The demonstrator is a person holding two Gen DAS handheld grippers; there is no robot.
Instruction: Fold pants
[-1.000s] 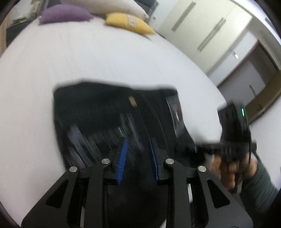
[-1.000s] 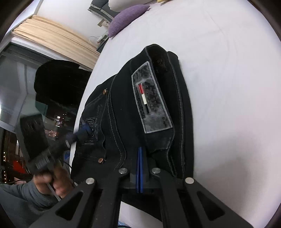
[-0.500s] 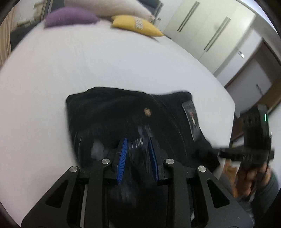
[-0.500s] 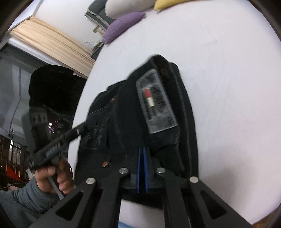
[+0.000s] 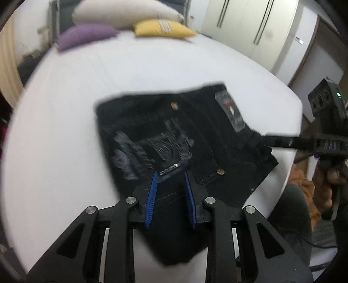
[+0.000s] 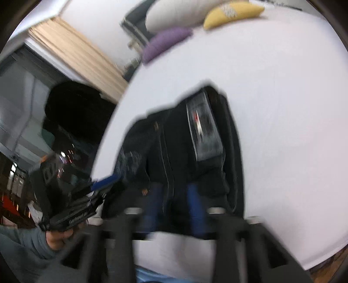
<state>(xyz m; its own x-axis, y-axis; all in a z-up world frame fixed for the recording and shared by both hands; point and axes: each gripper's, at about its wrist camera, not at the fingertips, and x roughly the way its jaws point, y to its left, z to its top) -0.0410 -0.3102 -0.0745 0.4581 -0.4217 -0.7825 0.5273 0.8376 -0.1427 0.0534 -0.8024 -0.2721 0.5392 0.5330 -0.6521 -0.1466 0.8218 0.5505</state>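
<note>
The black jeans (image 5: 191, 135) lie folded into a compact block on the white bed (image 5: 65, 104), filling the centre of the left wrist view, with a grey brand patch (image 5: 230, 111) at their upper right and copper rivets showing on the dark denim. The left gripper (image 5: 169, 180) sits at the bottom centre of that view, its blue-padded fingers (image 5: 152, 196) spread apart above the near edge of the fabric, gripping nothing. At the right edge of the frame the right gripper (image 5: 271, 140) reaches in, its tips at the jeans' right corner.

In the blurred right wrist view the jeans (image 6: 180, 152) sit in the middle, patch (image 6: 204, 132) uppermost, and the right gripper (image 6: 176, 196) at bottom centre has its blue pads held apart, released, over the near hem. The left gripper (image 6: 104, 181) appears at the lower left, touching the jeans' left side.

A purple cushion (image 5: 84, 37), a yellow cushion (image 5: 163, 28) and a white pillow (image 5: 126, 10) lie across the top of the bed, with a wardrobe (image 5: 250, 28) at the upper right.
</note>
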